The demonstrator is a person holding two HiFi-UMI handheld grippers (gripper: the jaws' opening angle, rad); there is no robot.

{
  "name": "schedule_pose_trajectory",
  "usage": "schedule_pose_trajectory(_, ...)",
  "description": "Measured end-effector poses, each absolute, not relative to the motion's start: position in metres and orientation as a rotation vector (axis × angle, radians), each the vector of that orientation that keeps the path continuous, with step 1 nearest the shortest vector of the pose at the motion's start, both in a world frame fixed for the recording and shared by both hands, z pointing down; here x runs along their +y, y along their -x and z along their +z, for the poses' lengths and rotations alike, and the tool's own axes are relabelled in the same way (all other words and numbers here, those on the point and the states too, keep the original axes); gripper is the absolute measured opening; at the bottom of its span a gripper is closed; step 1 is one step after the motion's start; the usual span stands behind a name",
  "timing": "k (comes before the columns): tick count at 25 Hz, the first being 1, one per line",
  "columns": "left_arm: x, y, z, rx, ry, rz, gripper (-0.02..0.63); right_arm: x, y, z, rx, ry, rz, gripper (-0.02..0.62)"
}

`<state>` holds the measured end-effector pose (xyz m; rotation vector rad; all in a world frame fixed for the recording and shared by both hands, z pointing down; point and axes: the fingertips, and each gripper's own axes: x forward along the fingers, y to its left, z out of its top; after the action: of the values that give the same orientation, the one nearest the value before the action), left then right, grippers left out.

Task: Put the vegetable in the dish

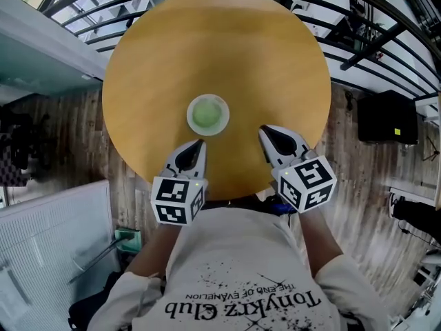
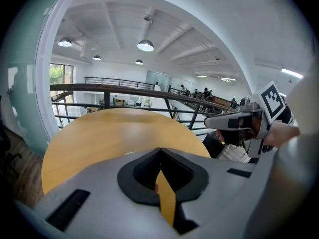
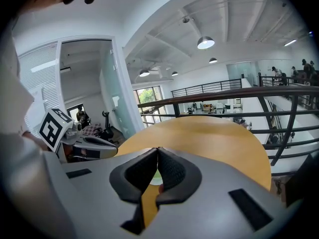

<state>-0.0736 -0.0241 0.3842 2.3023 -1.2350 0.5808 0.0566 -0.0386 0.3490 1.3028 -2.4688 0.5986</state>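
Both grippers over near edge of counter, angled forward and slightly down, tips converging toward dish.
Left gripper: tip just near-left of dish, not touching; jaws together, nothing between.
Right gripper: tip right of dish, clear of it; jaws together, empty.
Vegetable: green, inside dish, dish on counter.
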Motion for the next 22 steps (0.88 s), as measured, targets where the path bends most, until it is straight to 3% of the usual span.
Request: schedule_pose_trajectory(22, -0.006, 0.074, 0.385, -1.237, -2.266, 0.596, 0.023, -0.029, -0.053, 0.356, -2.482, -1.255, 0.635, 0.025)
